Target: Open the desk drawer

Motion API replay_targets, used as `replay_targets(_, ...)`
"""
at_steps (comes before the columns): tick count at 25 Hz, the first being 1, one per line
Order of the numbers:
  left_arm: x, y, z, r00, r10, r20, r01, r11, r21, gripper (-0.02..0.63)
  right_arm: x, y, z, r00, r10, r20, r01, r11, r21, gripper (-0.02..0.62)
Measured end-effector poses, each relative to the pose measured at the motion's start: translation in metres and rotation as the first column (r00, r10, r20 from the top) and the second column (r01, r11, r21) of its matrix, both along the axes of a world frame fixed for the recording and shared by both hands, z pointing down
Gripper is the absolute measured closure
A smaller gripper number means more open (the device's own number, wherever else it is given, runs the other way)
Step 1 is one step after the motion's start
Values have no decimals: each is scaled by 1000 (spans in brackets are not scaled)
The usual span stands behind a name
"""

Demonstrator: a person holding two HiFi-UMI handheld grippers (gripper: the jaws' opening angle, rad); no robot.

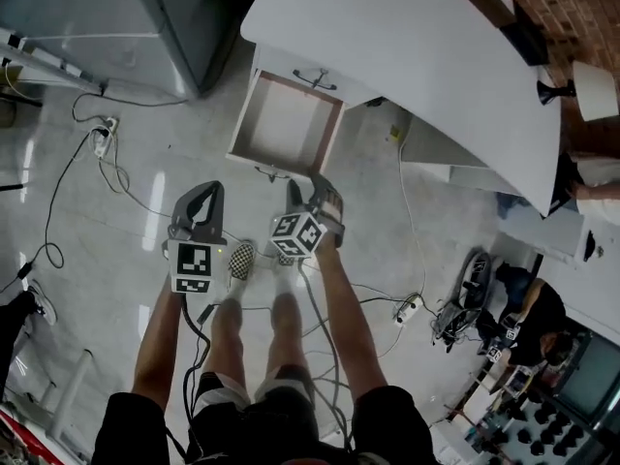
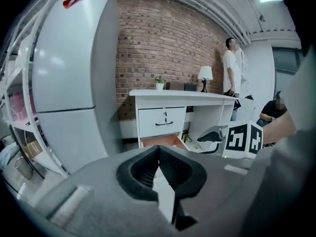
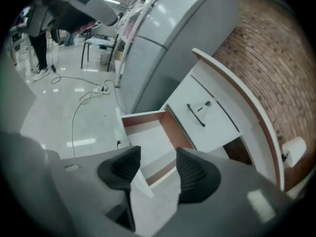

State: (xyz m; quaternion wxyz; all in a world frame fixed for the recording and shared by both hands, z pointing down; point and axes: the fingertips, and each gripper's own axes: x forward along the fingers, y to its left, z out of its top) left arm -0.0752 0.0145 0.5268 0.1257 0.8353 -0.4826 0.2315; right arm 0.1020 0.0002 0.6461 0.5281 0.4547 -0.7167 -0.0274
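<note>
The white desk [image 1: 407,37] has its lower drawer [image 1: 287,124] pulled out, showing a bare bottom and brown inner walls. Above it the upper drawer [image 1: 315,77] with a black handle stays closed. My right gripper [image 1: 305,190] hovers just in front of the open drawer's front panel, held up off the floor. Its jaws [image 3: 158,164] are open with nothing between them, and the open drawer [image 3: 148,139] lies beyond them. My left gripper [image 1: 205,194] hangs left of it, apart from the desk. Its pads [image 2: 158,152] meet at the tips, holding nothing.
A tall grey-white refrigerator [image 1: 145,27] stands left of the desk. Cables and a power strip [image 1: 102,143] trail over the glossy floor, with another strip [image 1: 407,310] at the right. A person [image 2: 231,73] stands by the desk's far end; others sit at lower right [image 1: 528,318].
</note>
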Motion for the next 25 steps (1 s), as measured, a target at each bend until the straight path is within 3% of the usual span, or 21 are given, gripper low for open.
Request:
replay_targets(6,22,-23,-79,1000,28,-7,-28,997,67,595,23,-20,-107,967,140,213,-155,986,56,377)
replay_targets(13,52,-33,-167,998,63,-28,-59,989,133,595,50,-22,-233,910,195,365,-269,949,163,422)
replay_targets(19,71,-36,-243,995,92,-35,-84,976,200,595,77,-10,-334,853,223,472,-374,892,255,495)
replay_targets(25,76,-25,-311,994,102,-39,-88,959,269,595,89,11,-425,831,191,522,-427,821,380,574)
